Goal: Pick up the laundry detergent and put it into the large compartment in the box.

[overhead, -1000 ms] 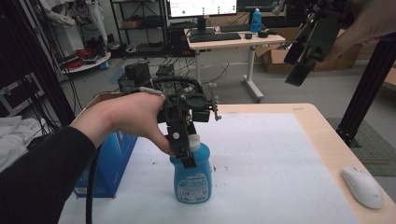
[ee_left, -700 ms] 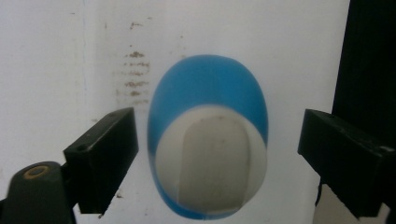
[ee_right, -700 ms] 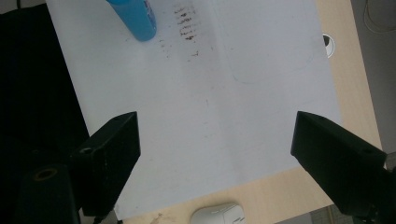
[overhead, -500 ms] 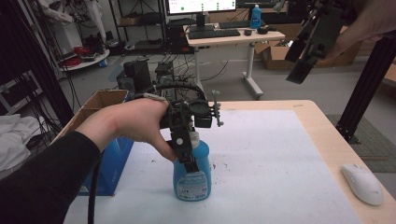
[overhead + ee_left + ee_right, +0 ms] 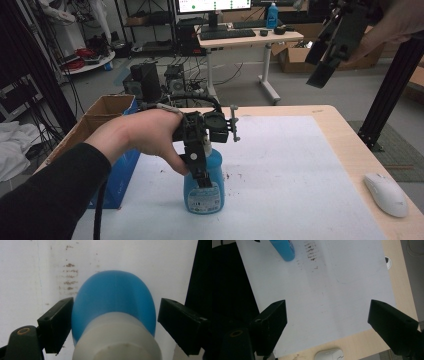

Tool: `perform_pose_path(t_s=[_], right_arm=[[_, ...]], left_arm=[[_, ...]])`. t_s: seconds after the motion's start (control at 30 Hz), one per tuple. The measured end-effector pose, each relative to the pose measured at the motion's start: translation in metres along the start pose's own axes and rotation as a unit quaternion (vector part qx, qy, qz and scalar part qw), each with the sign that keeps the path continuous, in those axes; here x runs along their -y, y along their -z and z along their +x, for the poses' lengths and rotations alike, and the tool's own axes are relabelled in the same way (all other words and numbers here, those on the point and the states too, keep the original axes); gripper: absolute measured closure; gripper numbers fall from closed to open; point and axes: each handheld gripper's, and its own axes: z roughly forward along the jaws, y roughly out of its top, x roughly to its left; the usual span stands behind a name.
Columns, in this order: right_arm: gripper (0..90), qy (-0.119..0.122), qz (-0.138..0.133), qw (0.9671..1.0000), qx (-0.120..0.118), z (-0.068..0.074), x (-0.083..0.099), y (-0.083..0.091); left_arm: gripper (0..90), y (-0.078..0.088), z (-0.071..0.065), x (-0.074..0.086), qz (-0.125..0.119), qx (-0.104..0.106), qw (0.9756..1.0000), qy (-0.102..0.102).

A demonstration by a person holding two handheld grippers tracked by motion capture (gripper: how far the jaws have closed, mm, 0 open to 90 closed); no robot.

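bottle (image 5: 204,186) – upright, near-left on white mat (image 5: 300,170) | handling: stiff plastic, smooth, likely slippery, some liquid weight; grip shoulder below white cap | left gripper (image 5: 201,172) – jaws have just been closing, flank bottle, right one not touching | right gripper (image 5: 327,60) raised far right, spread, empty | since earlier: bottle unmoved

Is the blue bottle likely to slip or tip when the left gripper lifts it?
The blue bottle looks smooth and rounded, so it may slip. The left gripper straddles its shoulder, right jaw apart. Its squat, broad base probably resists tipping.
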Motion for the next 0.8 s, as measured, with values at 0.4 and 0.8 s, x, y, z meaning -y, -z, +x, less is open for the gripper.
perform_pose_path(t_s=[0.4, 0.8], right_arm=[[15.9, 0.0, -0.003, 1.0, 0.0, -0.0004, 0.0011, 0.0009], [16.1, -0.003, -0.005, 1.0, -0.001, -0.0022, 0.0027, 0.0003]], left_arm=[[28.2, 0.0007, 0.0023, -0.0009, 0.003, -0.004, 1.0, 0.004], [36.7, 0.0006, 0.0053, -0.001, 0.01, 0.0, 0.9998, 0.018]])
